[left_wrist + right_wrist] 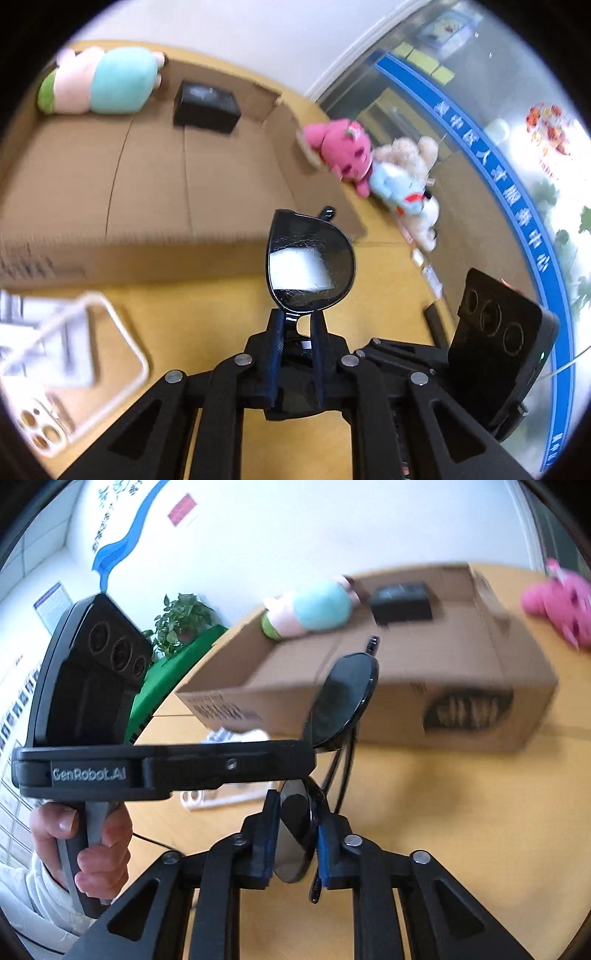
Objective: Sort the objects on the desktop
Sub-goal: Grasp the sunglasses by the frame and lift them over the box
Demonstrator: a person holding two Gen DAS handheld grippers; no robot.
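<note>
Black sunglasses (309, 267) are held in the air above the yellow table (207, 306) by both grippers. My left gripper (298, 317) is shut on the frame at the nose bridge, one lens standing upright beyond its fingers. My right gripper (297, 812) is shut on the other lens (295, 834); the far lens (341, 701) and the folded temples rise above it. The left gripper's body (162, 764) crosses the right wrist view, held by a hand (81, 845). An open cardboard box (147, 184) lies behind, holding a plush toy (103, 79) and a small black box (207, 107).
A clear phone case (70, 365) lies on papers at the left of the table. A pink plush (343, 151) and a pale blue and cream plush (402, 184) sit right of the box. The right gripper's body (502, 339) is close on the right. A glass wall is behind.
</note>
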